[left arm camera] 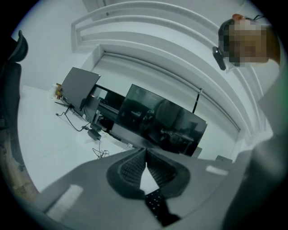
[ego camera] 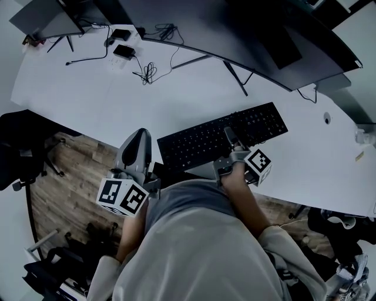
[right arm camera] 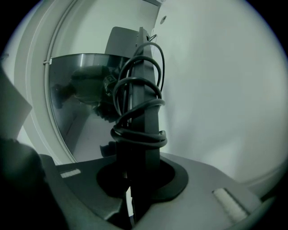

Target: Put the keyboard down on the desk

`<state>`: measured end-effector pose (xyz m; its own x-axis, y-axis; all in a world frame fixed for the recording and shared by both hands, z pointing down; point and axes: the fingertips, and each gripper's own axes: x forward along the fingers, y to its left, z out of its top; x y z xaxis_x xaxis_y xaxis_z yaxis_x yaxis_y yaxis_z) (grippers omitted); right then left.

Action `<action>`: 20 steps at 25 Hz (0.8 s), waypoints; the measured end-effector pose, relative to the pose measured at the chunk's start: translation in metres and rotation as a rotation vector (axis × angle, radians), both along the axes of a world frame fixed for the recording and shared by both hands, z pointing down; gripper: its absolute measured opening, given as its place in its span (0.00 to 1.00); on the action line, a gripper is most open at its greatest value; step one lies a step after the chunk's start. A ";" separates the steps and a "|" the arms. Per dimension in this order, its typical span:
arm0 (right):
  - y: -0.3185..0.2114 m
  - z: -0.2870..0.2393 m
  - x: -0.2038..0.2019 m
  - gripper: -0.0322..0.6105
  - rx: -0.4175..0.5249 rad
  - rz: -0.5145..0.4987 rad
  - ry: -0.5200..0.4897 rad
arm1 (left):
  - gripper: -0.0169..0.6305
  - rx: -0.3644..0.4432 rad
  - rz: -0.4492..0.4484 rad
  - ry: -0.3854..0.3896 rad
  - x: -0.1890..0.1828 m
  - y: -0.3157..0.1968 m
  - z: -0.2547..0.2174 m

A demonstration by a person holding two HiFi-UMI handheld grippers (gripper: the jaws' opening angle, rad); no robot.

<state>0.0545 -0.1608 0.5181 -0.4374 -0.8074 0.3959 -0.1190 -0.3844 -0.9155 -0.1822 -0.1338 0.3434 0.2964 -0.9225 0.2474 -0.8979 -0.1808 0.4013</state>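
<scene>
In the head view the black keyboard (ego camera: 205,141) lies slanted over the white desk's (ego camera: 194,94) front edge, its left end past the edge. My right gripper (ego camera: 229,135) is shut on the keyboard's near long side. In the right gripper view the keyboard (right arm camera: 145,90) stands edge-on between the jaws of that gripper (right arm camera: 135,179), with its black cable (right arm camera: 139,134) coiled around it. My left gripper (ego camera: 143,133) hovers just left of the keyboard, touching nothing. Its jaws meet at the tips in the left gripper view (left arm camera: 145,152), where a keyboard corner (left arm camera: 157,204) shows below them.
A wide curved monitor (ego camera: 252,35) stands at the back of the desk, with a second screen (ego camera: 47,17) at the back left. A power adapter (ego camera: 123,51) and loose cables (ego camera: 148,73) lie behind the keyboard. A black chair (ego camera: 23,141) sits on the wood floor at left.
</scene>
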 end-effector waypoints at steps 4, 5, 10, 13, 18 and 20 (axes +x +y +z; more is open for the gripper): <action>-0.001 0.011 0.004 0.15 -0.038 0.015 -0.011 | 0.03 -0.008 0.010 0.000 0.003 -0.002 0.003; -0.002 0.013 0.005 0.15 -0.041 0.018 -0.013 | 0.03 -0.011 0.011 -0.001 0.004 -0.002 0.004; -0.005 0.021 0.009 0.15 -0.061 0.035 -0.021 | 0.03 -0.030 0.019 0.004 0.007 -0.001 0.012; -0.007 0.027 0.013 0.15 -0.084 0.054 -0.019 | 0.03 -0.034 0.022 0.005 0.010 -0.001 0.013; -0.015 0.034 0.016 0.15 -0.095 0.084 -0.006 | 0.03 -0.041 0.024 0.009 0.009 -0.001 0.015; -0.018 0.036 0.016 0.15 -0.098 0.094 -0.002 | 0.03 -0.045 0.023 0.011 0.009 0.000 0.017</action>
